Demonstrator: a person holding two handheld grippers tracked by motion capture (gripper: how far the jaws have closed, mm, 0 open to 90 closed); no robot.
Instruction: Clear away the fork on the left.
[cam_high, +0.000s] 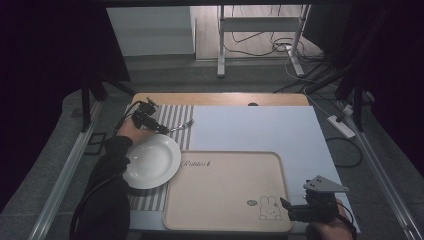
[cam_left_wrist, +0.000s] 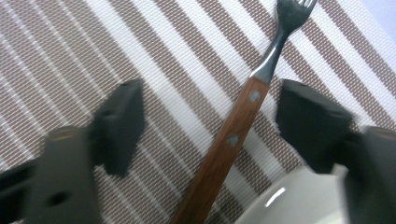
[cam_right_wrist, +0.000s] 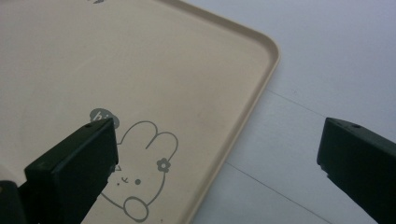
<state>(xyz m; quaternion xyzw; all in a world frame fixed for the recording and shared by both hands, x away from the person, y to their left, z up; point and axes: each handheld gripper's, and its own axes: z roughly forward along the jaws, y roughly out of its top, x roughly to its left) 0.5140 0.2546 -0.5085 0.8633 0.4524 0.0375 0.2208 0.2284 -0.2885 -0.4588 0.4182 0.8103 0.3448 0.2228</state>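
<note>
A fork with a wooden handle (cam_left_wrist: 233, 135) and steel tines (cam_high: 183, 124) lies on the striped placemat (cam_high: 172, 114). My left gripper (cam_high: 162, 129) hangs open just over it, one jaw on each side of the handle, not touching it. The rim of a white plate (cam_high: 151, 160) lies right beside the handle, seen at the bottom as the plate's rim (cam_left_wrist: 289, 205). My right gripper (cam_high: 289, 206) stands open low over the near right corner of the beige tray (cam_high: 225, 172), above its rabbit drawing (cam_right_wrist: 144, 172). The tray's rim (cam_right_wrist: 252, 102) runs between its jaws.
A white mat (cam_high: 260, 130) covers the right of the wooden table (cam_high: 220, 98). Beyond the table stand a metal frame (cam_high: 260, 30), floor cables and a power strip (cam_high: 341, 126). Dark curtains close both sides.
</note>
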